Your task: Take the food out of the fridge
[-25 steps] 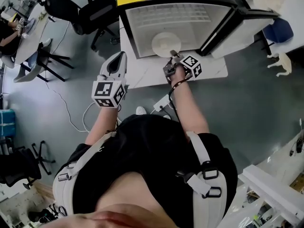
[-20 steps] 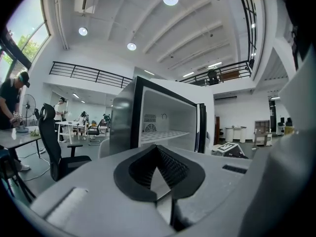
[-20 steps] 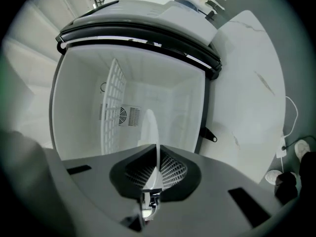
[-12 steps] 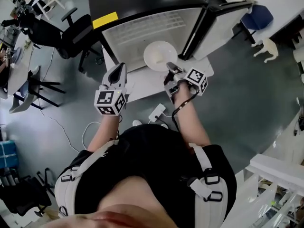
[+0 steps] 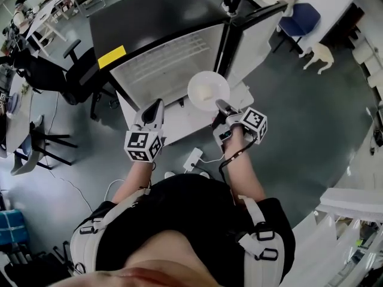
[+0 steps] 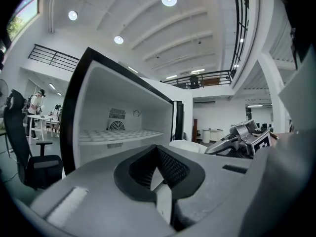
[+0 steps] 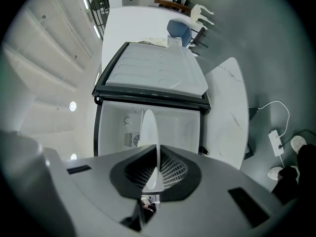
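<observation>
Plate [image 5: 208, 90]: white, round, outside open fridge [image 5: 161, 64], in front of its mouth at fridge's 5 o'clock. Food on it not discernible. Right tool [image 5: 221, 105] clamped on rim at plate's 5 o'clock. Probably light, stiff, slick, breakable; rim pinch suits it, keep level. Left tool [image 5: 155, 105] closed, empty, at right tool's 9 o'clock over surface [image 5: 179, 124].
</observation>
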Demonstrator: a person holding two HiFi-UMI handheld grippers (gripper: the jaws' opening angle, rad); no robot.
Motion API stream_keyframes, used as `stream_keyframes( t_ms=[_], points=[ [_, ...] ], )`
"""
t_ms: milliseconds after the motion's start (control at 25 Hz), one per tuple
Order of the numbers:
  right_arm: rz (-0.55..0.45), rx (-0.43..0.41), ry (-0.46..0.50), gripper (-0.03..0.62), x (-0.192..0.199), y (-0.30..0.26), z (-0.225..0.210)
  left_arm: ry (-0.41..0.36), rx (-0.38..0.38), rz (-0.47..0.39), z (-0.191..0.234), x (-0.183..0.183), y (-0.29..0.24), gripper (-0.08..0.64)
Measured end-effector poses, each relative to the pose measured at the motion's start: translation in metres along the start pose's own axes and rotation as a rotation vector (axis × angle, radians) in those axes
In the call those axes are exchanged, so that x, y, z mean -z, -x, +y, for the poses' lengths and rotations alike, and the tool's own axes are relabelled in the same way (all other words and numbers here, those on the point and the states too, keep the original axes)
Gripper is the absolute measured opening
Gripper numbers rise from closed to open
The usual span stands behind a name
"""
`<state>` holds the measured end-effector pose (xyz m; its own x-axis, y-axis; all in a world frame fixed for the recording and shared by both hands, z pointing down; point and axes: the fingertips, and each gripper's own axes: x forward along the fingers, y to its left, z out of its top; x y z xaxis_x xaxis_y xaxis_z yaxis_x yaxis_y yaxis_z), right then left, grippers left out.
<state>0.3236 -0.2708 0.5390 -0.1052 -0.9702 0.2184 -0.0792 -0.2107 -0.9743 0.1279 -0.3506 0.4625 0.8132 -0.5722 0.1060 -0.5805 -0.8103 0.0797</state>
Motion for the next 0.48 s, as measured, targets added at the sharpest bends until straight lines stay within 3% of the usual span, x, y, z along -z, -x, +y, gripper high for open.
stream_keyframes(
  t_ms=[480],
  points=[
    [-0.03, -0.023, 0.035, 0.017, -0.01, 0.018, -0.002, -0.014, 0.032, 0.004, -0.017, -0.004, -0.003, 0.003]
  ],
)
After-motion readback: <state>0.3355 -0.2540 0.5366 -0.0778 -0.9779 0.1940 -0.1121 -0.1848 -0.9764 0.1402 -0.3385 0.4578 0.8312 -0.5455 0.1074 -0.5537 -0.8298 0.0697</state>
